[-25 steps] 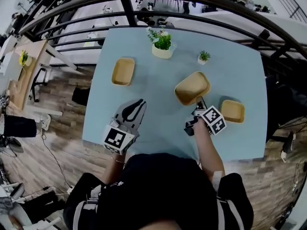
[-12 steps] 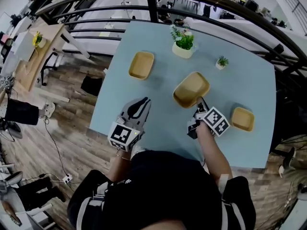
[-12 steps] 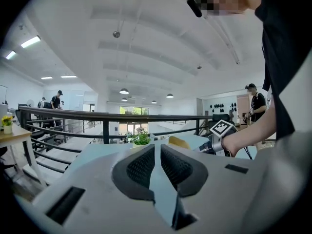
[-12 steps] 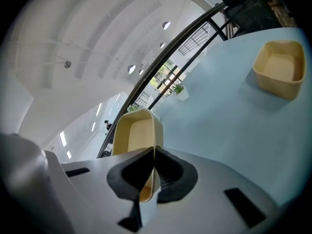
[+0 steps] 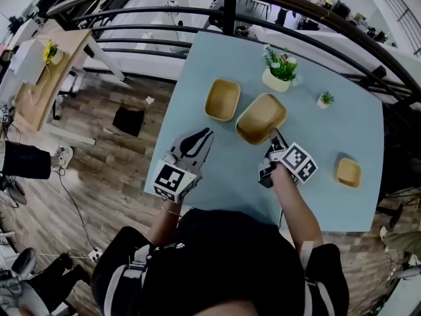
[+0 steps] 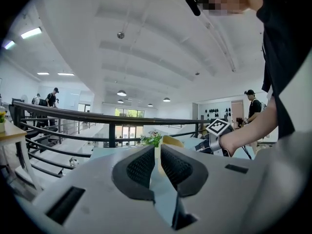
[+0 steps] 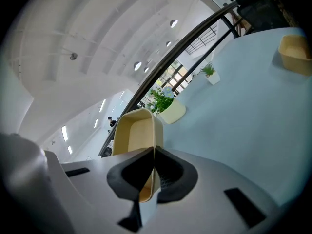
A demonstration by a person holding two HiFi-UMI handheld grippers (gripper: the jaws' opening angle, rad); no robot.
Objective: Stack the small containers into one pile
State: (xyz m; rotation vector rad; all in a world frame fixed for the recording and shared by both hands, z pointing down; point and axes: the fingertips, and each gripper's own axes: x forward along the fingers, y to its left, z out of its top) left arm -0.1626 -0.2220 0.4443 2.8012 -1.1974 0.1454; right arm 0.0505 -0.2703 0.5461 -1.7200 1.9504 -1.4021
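Gripping the near rim of a tan container [image 5: 261, 118], the right gripper [image 5: 273, 137] has its two fingers pinched on the thin wall, one pad inside and one pad outside. This container is lifted and tilted above the light blue table [image 5: 217, 176], with its open side turned toward the camera in the right gripper view. A second container [image 5: 222, 100] of the same colour lies flat on the table just beside it, at its left in the head view; I cannot tell whether the two rims touch. A third container [image 5: 348, 172] lies well apart from them, near the right edge of the table.

The left gripper [image 5: 204, 135] hovers over the near left part of the table, its fingers pressed together with nothing between them.

Behind the containers stand a white pot with a flowering plant [image 5: 279, 71] and a very small potted plant [image 5: 324, 99]. A dark metal railing [image 5: 151, 41] runs beyond the far edge of the table, and wooden floor [image 5: 85, 176] shows at the left.
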